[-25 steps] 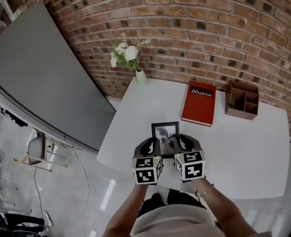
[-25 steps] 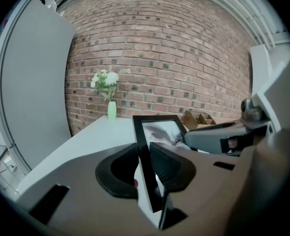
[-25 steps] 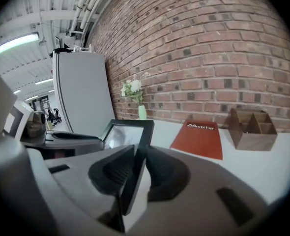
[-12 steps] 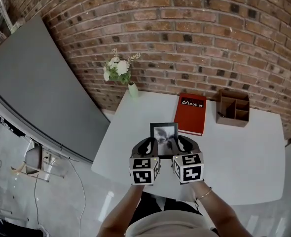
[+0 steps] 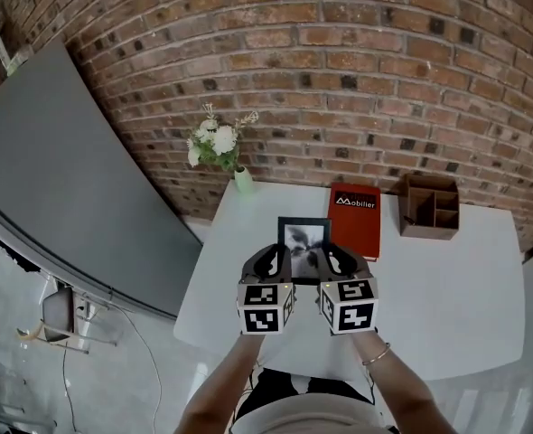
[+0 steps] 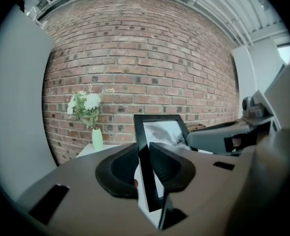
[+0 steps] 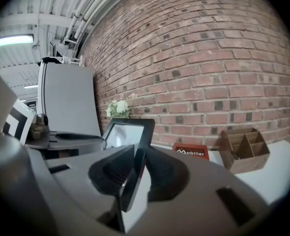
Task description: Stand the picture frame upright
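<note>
A black picture frame (image 5: pixel 303 239) with a grey photo is held upright over the white table (image 5: pixel 447 278), facing me. My left gripper (image 5: pixel 268 262) grips its left edge, and its jaws are closing on that edge. My right gripper (image 5: pixel 337 260) is shut on the right edge. In the left gripper view the frame (image 6: pixel 160 131) rises edge-on from between the pads of the left gripper (image 6: pixel 144 167). The right gripper view shows the frame (image 7: pixel 129 131) clamped in the right gripper (image 7: pixel 134 173). Whether the frame's bottom touches the table is hidden by the grippers.
A red book (image 5: pixel 357 217) lies flat just behind the frame. A brown wooden organizer (image 5: pixel 429 206) stands at the back right. A pale green vase of white flowers (image 5: pixel 218 148) is at the back left corner, by the brick wall. A grey panel (image 5: pixel 59 170) leans at the left.
Both grippers, still holding the frame, have moved away from me toward the wall. The frame now reaches the red book's left edge in the head view.
</note>
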The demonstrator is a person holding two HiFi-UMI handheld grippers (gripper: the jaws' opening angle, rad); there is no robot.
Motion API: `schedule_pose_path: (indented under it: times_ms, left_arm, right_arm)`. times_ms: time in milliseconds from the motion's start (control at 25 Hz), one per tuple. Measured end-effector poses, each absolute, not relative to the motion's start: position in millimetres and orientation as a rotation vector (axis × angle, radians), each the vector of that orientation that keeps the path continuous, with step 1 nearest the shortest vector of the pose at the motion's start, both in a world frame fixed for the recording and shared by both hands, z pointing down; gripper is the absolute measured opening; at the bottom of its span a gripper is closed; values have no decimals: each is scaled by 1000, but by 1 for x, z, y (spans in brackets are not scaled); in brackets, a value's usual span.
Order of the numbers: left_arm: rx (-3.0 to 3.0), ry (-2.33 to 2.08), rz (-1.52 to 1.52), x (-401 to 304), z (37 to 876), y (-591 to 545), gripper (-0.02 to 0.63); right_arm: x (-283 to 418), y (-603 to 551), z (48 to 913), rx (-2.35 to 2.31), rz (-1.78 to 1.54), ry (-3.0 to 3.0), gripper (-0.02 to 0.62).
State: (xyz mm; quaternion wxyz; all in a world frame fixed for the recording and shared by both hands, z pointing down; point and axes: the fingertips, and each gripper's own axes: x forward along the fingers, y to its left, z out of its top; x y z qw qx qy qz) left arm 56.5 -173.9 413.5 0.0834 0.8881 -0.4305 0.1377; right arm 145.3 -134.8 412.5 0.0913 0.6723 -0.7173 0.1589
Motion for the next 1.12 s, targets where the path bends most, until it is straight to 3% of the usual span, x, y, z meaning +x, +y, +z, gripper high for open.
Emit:
schedule_pose_path:
  times_ms: [1120]
  left_arm:
    - [2771, -961, 323, 60, 413, -350, 60]
  right_arm:
    - [138, -293, 403, 2230, 371, -1875, 77]
